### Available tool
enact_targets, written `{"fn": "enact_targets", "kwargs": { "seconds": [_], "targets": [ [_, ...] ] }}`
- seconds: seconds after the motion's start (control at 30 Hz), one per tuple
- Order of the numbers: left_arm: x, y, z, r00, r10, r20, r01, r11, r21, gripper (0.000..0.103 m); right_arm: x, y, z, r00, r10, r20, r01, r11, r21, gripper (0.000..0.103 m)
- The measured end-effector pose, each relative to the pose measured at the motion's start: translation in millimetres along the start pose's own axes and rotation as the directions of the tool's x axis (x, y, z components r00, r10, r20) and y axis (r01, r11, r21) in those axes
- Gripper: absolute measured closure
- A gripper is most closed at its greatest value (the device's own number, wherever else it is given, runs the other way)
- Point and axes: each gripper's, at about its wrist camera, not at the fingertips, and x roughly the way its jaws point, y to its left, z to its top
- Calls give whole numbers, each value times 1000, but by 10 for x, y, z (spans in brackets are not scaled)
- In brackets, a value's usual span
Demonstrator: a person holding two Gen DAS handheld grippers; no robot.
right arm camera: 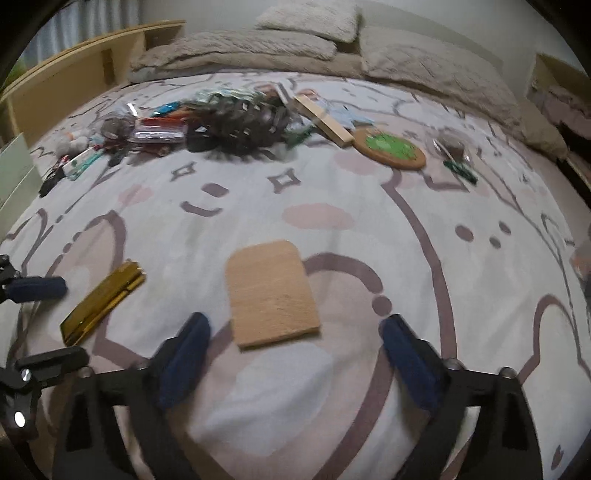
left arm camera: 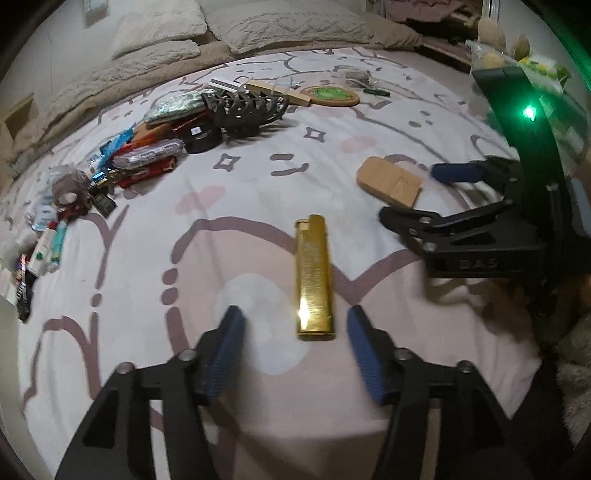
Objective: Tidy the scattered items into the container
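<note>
A gold lighter (left arm camera: 314, 277) lies lengthwise on the patterned bedsheet. Its near end sits between the blue pads of my left gripper (left arm camera: 295, 317), which stands open without touching it. To its right lies a flat tan wooden piece (right arm camera: 271, 291), its near edge between the pads of my open right gripper (right arm camera: 295, 323), untouched. Each gripper shows in the other's view: the right gripper (left arm camera: 408, 192) by the wooden piece, the left gripper (right arm camera: 75, 320) around the gold lighter (right arm camera: 101, 302). A dark openwork basket (left arm camera: 243, 107) rests far back among the clutter.
A pile of packets, tubes and small items (left arm camera: 122, 162) stretches along the left of the bed. A round cork coaster with green print (right arm camera: 389, 147), a wooden stick (right arm camera: 323, 120) and a small bag (right arm camera: 452, 146) lie beyond. Pillows (right arm camera: 310, 18) and a blanket line the far side.
</note>
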Motion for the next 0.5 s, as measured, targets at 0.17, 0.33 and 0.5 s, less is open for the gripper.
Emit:
{"fn": "enact_targets", "kwargs": {
  "seconds": [0.17,0.33,0.5],
  "targets": [
    [21,159,35,1000,11,-12,-12,999,-53,34,-31,-7,4,1000,-7,-13,7,1000,-4,7],
    [44,366,53,998,54,-26,-57,991,-122,34,-63,-108,-2,999,-12,-34,12,1000,23,7],
    [75,596,83,995,90,-29,-94,975,-200,34,-77,-231,5,999,-23,-45,26,998,61,7]
  ]
}}
